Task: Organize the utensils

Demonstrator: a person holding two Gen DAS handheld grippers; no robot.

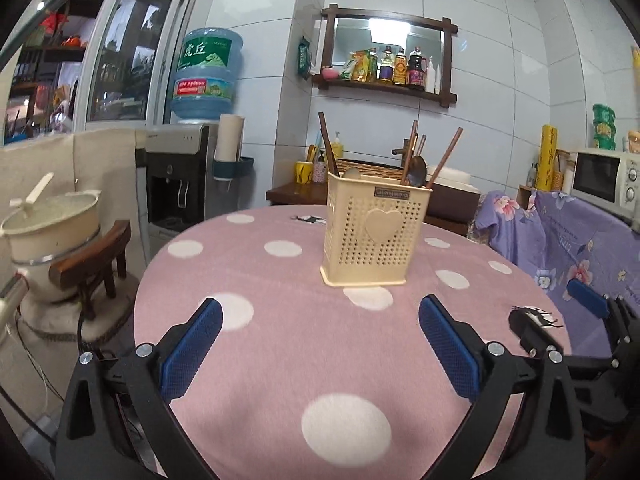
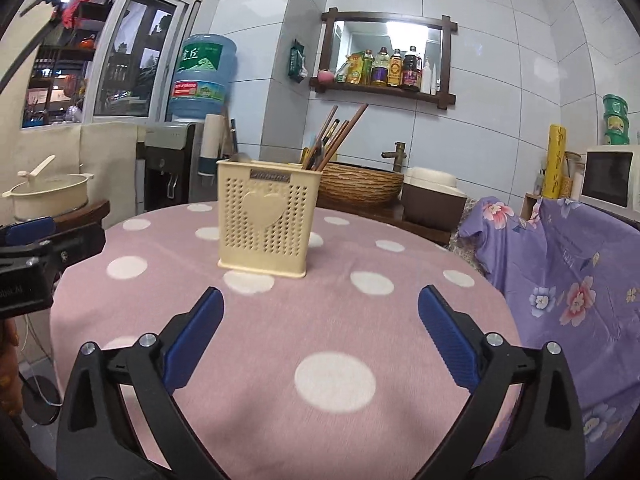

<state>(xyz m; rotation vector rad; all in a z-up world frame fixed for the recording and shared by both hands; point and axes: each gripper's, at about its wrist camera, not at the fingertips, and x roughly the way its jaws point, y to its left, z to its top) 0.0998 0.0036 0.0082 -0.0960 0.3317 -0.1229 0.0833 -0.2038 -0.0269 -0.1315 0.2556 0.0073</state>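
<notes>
The left gripper is held over the near edge of the table, its jaws spread wide with nothing between them. Toward the far middle of the table a cream holder stands upright; chopsticks and a spoon are seen standing in it. No loose utensil is seen on the cloth in either view. The right gripper is likewise wide apart and empty, near the table's right side. The sorting is judged essentially finished; nothing is seen left to be gathered.
</notes>
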